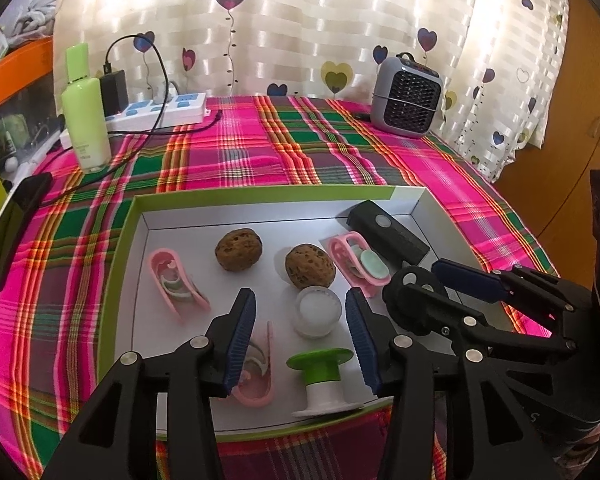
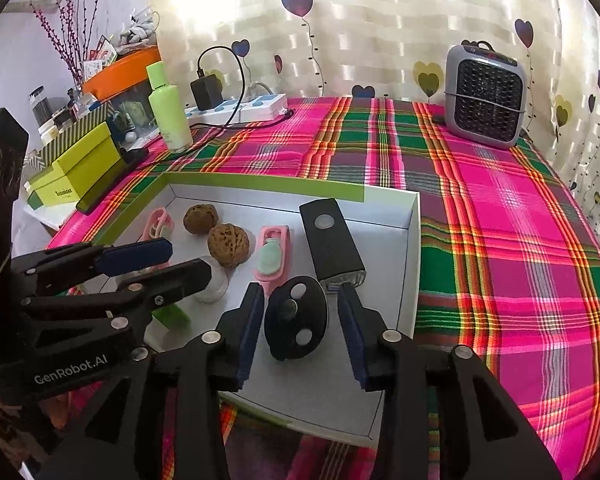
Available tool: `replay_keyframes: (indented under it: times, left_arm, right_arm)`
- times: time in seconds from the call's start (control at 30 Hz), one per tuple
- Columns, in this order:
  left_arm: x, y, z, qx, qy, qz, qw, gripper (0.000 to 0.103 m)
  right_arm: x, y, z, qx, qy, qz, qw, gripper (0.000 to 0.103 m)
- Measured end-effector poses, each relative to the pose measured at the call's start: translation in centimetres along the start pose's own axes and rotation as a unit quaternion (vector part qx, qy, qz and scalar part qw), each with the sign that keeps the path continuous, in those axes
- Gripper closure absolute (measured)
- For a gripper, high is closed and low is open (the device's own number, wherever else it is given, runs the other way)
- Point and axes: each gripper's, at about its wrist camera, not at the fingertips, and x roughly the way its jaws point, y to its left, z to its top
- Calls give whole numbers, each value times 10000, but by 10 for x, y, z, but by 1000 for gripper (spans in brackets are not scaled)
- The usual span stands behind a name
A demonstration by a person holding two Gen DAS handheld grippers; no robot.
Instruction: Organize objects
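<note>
A shallow green-rimmed box lies on the plaid cloth. It holds two walnuts, pink clips, a black bar-shaped device, a white round cap, a green-topped spool and a black oval piece. My left gripper stands open around the cap and spool without touching them. My right gripper is open too. The oval piece rests on the box floor between its pads, with a gap on each side.
A green bottle, a power strip with charger and a grey fan heater stand at the back by the curtain. A dark phone leans at the left edge. Yellow-green boxes sit left of the table.
</note>
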Motion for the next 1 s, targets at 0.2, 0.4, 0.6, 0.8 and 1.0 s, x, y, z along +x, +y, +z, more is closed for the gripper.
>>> replay_keyframes:
  times: [0.2, 0.4, 0.6, 0.8, 1.0]
  left_arm:
    - [-7, 0, -1, -18, -47, -1, 10000, 52]
    - [-20, -3, -5, -8, -143, 53, 9999, 51]
    - [-36, -3, -13, -8, -277, 184, 9994, 51]
    - [-50, -6, -24, 4, -346, 248, 9991, 51]
    - [-57, -10, -41, -73, -265, 263, 9993, 51]
  right_arm:
    - [-5, -2, -1, 91, -24, -37, 9999, 57]
    - [-15, 0, -4, 203, -90, -34, 9997, 57]
    - [-32, 9, -8, 167, -234, -30, 9996, 57]
    - [-49, 16, -17, 185, -319, -13, 9993, 57]
    - [-59, 20, -31, 260, -245, -184, 9992, 57]
